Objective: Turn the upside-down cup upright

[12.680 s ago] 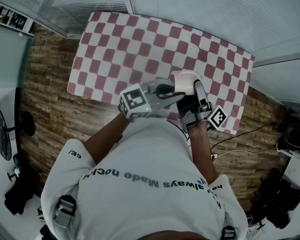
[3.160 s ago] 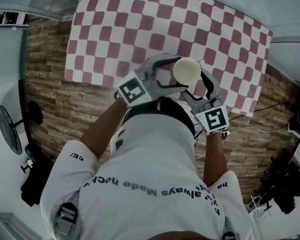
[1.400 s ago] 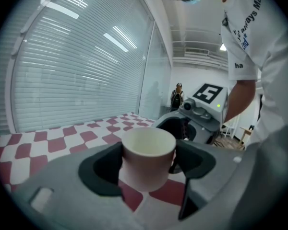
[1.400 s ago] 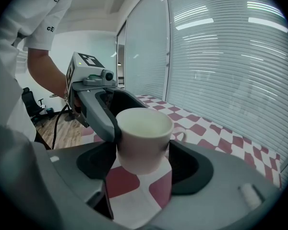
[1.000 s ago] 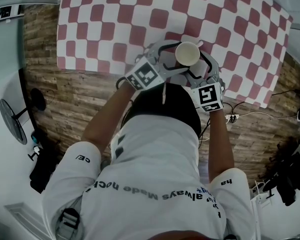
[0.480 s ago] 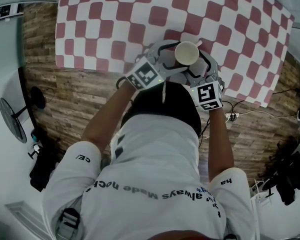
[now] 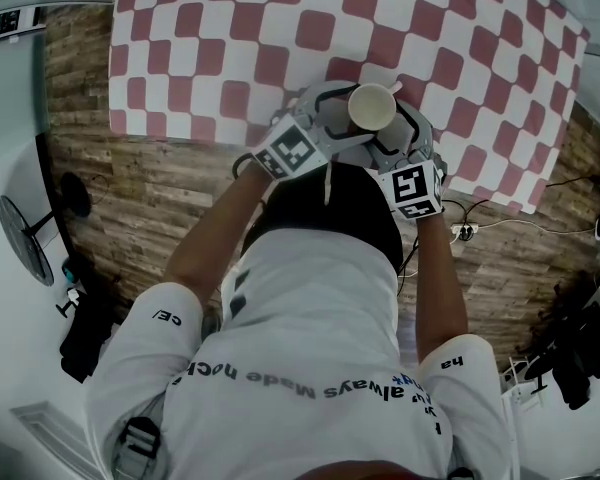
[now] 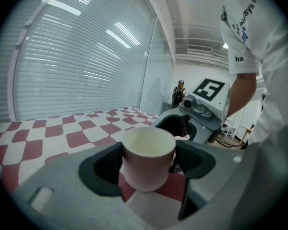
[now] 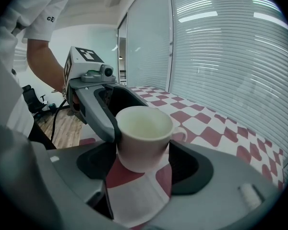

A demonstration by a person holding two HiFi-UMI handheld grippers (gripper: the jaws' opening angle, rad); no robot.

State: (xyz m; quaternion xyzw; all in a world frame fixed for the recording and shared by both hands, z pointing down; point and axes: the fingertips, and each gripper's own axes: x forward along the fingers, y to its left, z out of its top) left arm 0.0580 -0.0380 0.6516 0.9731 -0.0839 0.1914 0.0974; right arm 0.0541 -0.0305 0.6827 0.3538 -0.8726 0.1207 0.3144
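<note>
The cream cup (image 7: 373,107) stands mouth up over the near edge of the checkered cloth (image 7: 230,48). Both grippers close round it from the person's side. My left gripper (image 7: 360,116) comes in from the left, and its pads (image 8: 102,169) press the cup (image 8: 148,157) on both sides. My right gripper (image 7: 385,120) comes in from the right with its jaws against the cup (image 9: 143,138). The handle (image 9: 187,134) points away to the far right. One left finger (image 9: 93,109) lies along the cup's left wall. I cannot tell whether the cup's base touches the cloth.
The red and white cloth covers the table, and the cup is close to its near edge. Wooden floor (image 7: 130,198) lies below that edge. A fan (image 7: 25,248) stands at the left, and a power strip with a cable (image 7: 462,233) lies at the right. Window blinds (image 8: 77,66) run behind the table.
Over the last second almost nothing has moved. The cup, which stood upside down on the cloth in the oldest frame, now has its mouth up between both grippers.
</note>
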